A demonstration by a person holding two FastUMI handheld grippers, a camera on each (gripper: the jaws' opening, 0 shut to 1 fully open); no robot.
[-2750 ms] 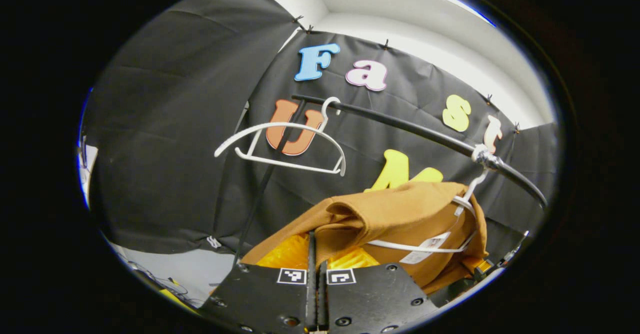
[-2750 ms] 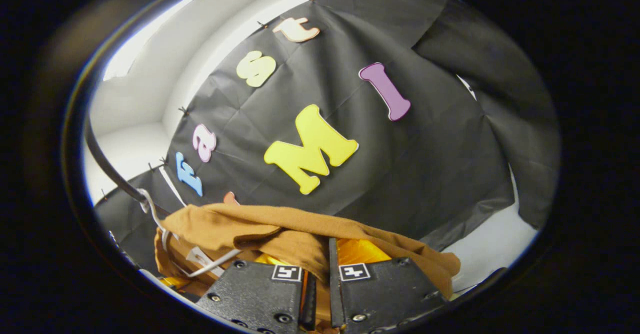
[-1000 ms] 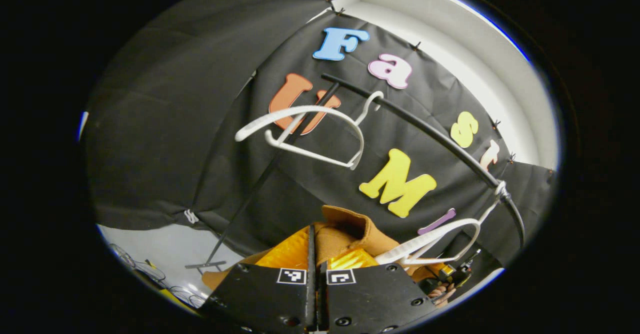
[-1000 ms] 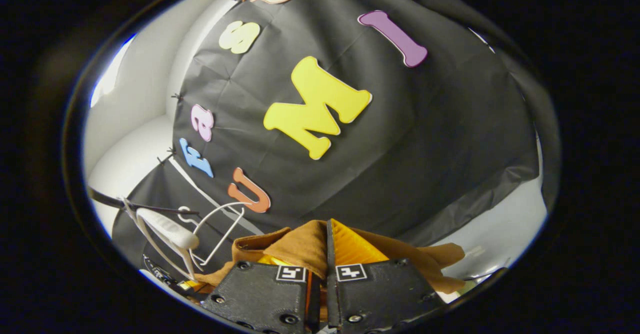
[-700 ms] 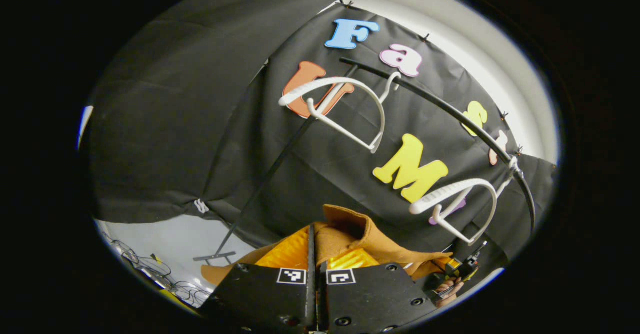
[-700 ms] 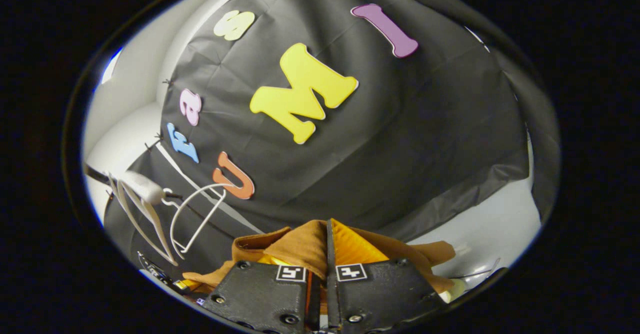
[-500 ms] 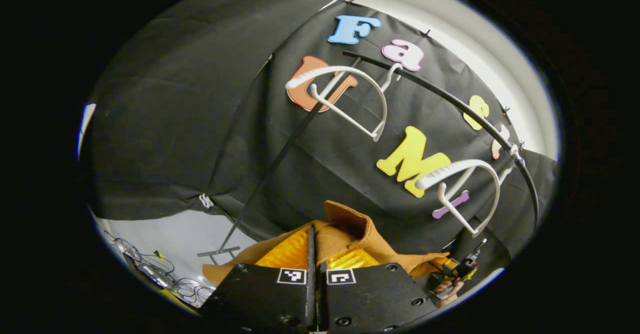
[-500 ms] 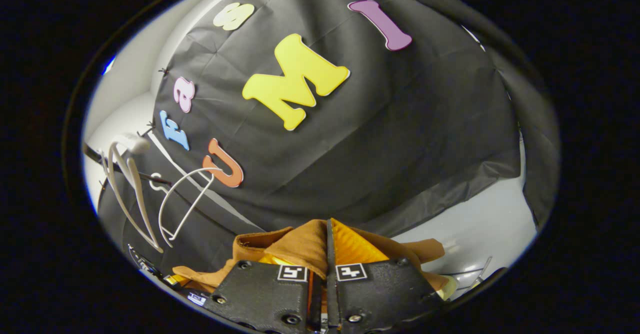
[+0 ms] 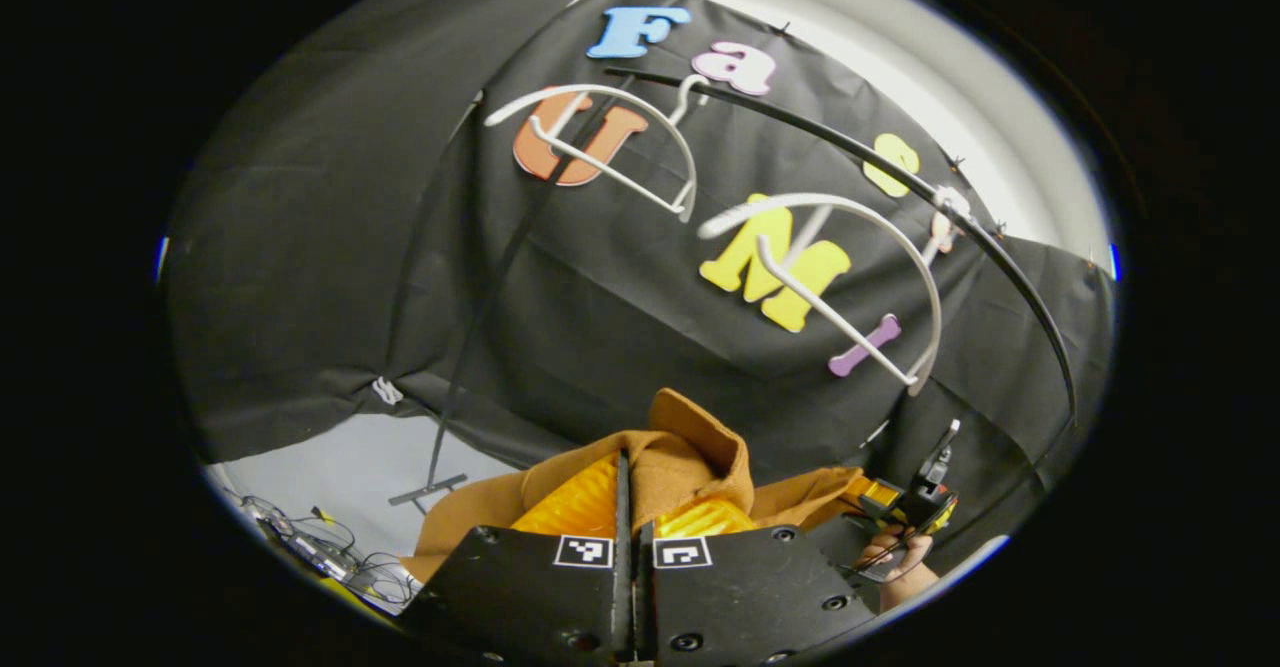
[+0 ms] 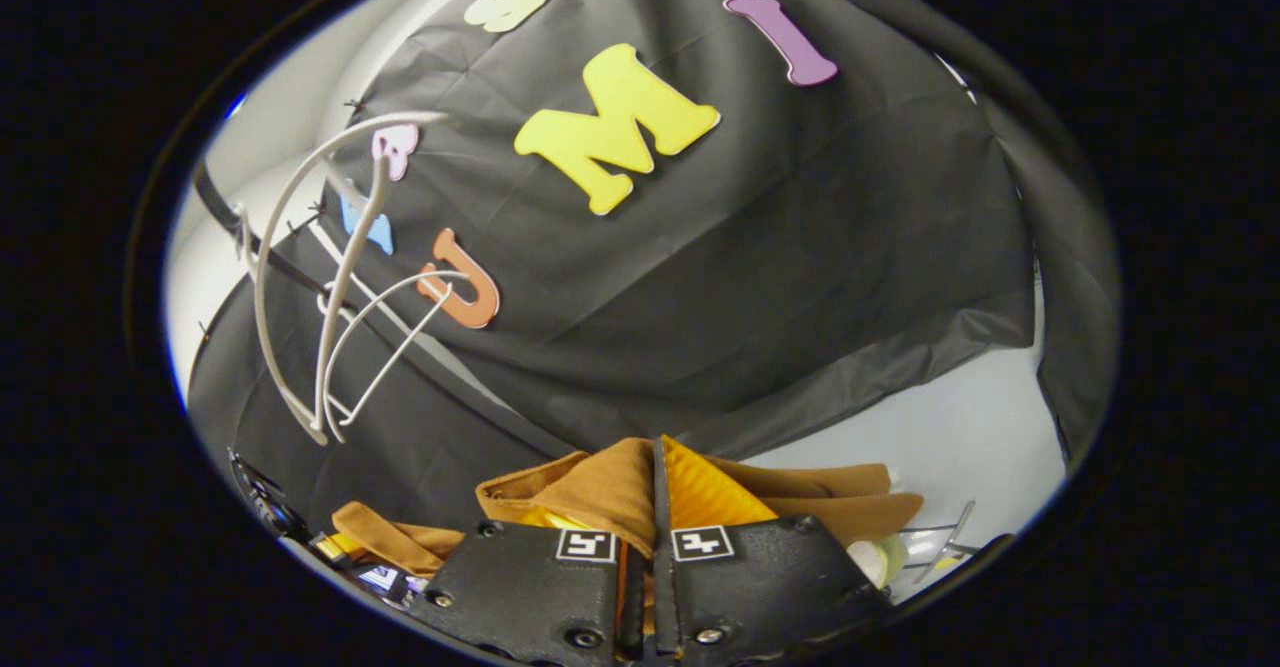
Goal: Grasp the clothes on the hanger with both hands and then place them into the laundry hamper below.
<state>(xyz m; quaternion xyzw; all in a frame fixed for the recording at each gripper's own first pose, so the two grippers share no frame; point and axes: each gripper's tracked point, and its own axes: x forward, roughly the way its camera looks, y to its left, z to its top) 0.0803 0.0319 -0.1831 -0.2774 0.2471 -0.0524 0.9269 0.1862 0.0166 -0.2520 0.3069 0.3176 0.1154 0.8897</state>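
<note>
In the left gripper view, the left gripper point(image 9: 632, 507) sits at 6 o'clock, its jaws pressed together on a fold of the brown cotton garment point(image 9: 690, 442), whose collar stands up just above the fingers. At 12 o'clock an empty white plastic hanger point(image 9: 610, 142) hangs from the curved black metal rail point(image 9: 900, 182); at 2 o'clock a second bare white hanger point(image 9: 840, 267) hangs tilted on the same rail. At 4 o'clock a hand point(image 9: 900, 562) grips the other tool.

In the right gripper view, the right gripper point(image 10: 655, 522) at 6 o'clock has its jaws closed on the brown garment point(image 10: 610, 487), which spreads to both sides. At 9 o'clock both white hangers point(image 10: 320, 287) overlap, clear of the cloth.
</note>
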